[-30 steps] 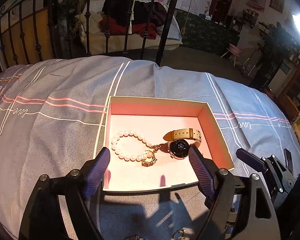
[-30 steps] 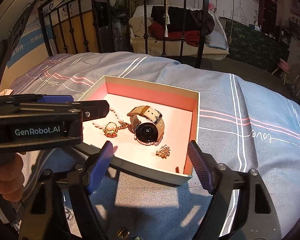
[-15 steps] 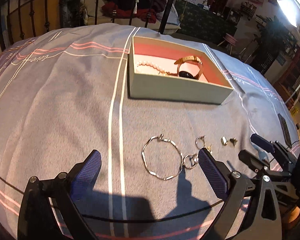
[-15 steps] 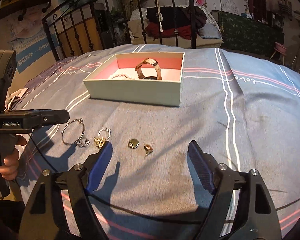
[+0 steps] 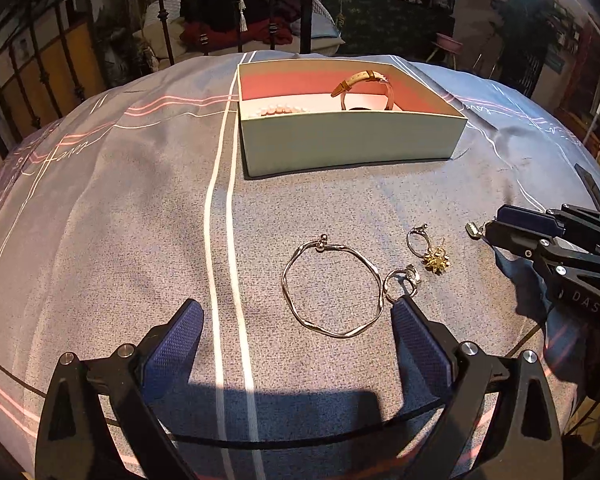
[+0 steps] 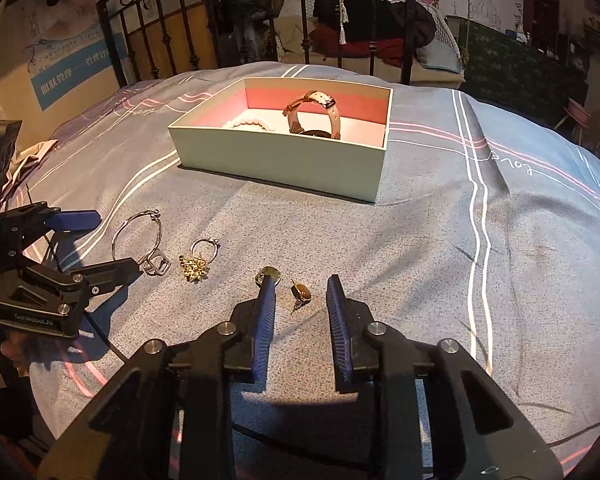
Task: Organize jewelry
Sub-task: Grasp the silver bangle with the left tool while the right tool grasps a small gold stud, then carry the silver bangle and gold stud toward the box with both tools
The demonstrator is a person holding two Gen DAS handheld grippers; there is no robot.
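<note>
The bed (image 6: 440,240), spread with a grey-blue striped sheet, carries everything, and the step in hand looks like the pickup of the loose pieces lying in front of the box (image 6: 284,160) so they can join what is already stored. That open box, pale outside and pink within, sits well beyond the loose jewelry and holds a watch (image 6: 314,114) with a tan strap standing on edge and a pearl bracelet (image 6: 248,124) lying on its floor just beside the watch. The left claw (image 5: 296,344) hangs spread wide over the silver bangle (image 5: 332,288), gripping nothing; its right finger is at or just short of a small silver ring (image 5: 404,280) that lies against the bangle. The right claw (image 6: 300,308) has just been closing and stands narrowed around a small gold stud earring (image 6: 300,294), which lies on the sheet between the pads, not yet pinched. A second gold stud (image 6: 270,274) lies at the tip of that claw's left finger. Nearby lie a gold flower piece (image 6: 192,270) and another ring (image 6: 206,246). Next, I judge, the right claw must finish closing squarely on the tiny stud without nudging its neighbour.
</note>
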